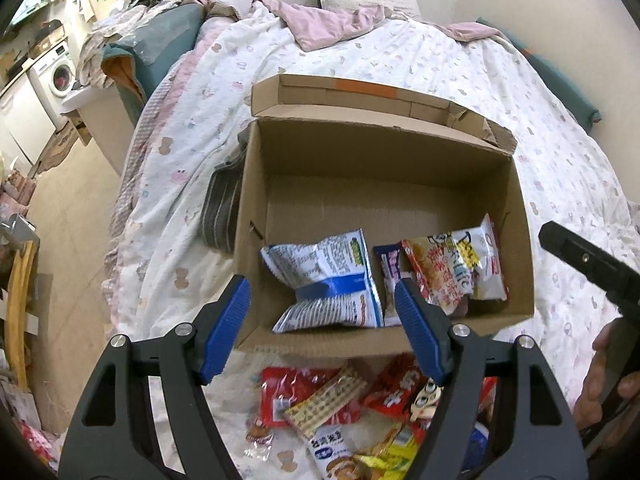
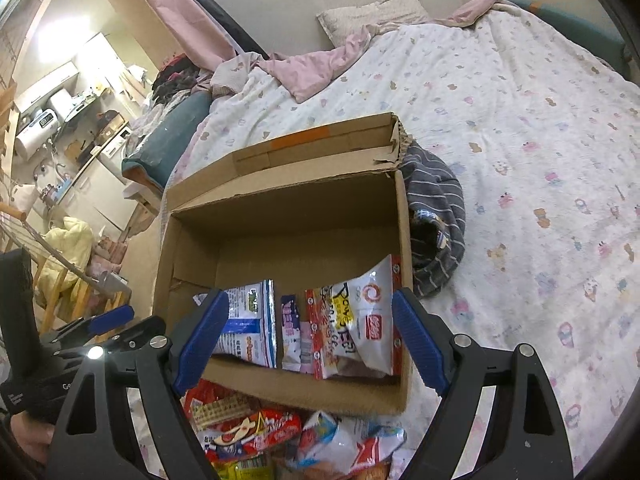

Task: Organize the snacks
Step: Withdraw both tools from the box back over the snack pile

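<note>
Both hand-held grippers released; striped cloth [image 2: 434, 216] touches cardboard box [image 2: 280, 208], pillow [image 2: 372, 12] beyond.

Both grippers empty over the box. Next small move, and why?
Probably lower the left gripper toward the loose snack pile on the bedspread in front of the cardboard box and take the cracker pack lying on top. Both it and the right gripper are open and empty, only a few packets sit in the box, and its back half is bare.
</note>
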Tool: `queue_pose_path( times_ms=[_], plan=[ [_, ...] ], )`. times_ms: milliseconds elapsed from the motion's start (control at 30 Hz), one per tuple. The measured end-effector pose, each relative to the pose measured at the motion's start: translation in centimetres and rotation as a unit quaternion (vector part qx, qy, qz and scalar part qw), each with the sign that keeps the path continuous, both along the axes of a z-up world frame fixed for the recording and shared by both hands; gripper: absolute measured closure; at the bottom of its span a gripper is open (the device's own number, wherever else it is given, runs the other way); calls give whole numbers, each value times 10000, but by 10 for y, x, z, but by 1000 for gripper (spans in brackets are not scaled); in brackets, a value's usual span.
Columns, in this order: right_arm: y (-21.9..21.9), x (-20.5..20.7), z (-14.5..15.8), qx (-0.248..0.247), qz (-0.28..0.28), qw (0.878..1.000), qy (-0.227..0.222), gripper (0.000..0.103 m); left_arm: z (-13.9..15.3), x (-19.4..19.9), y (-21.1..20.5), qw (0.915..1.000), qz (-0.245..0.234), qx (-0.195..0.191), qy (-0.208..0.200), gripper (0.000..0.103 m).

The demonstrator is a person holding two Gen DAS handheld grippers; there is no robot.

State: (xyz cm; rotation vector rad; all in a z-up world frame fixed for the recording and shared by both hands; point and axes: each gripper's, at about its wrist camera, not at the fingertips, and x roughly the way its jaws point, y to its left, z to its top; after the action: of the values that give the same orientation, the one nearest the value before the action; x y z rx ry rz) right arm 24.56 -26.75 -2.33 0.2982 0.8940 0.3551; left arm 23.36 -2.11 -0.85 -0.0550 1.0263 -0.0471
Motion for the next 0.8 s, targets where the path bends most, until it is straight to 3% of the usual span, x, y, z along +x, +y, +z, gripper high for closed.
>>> queue_pose_path(
  times_ms=[800],
  plan=[
    [-10, -95, 2, 138, -137, 9998, 102, 17, -5, -81, 24, 9998, 98, -146, 115, 31]
  ],
)
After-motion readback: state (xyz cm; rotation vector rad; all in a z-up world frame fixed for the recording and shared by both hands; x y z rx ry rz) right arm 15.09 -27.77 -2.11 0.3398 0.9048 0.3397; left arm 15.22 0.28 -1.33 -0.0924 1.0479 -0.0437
